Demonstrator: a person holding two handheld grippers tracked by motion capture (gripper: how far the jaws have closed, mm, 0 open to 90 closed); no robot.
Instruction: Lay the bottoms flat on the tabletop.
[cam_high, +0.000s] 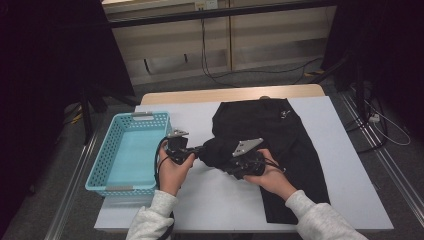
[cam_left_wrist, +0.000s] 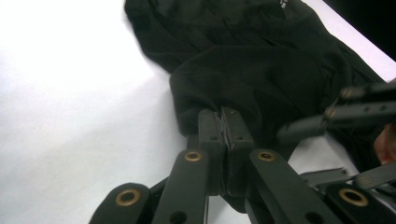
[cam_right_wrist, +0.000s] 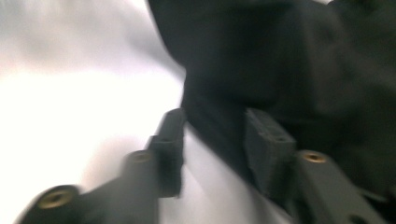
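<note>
A: Where do the black trousers lie?

B: Spread on the white table, long axis running from near edge to far; a folded hem bulges toward the blue basket.

A: And the left gripper?

B: Jaws clamped together on that hem's edge.

A: The right gripper?

B: Jaws apart, straddling the same fold just beside the left, pads not yet pressing. It is nearer the trousers' bulk.

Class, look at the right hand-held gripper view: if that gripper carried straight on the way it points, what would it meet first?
Most likely the black garment: its edge already lies between the open jaws of the right hand-held gripper, though blur leaves depth unclear.
</note>
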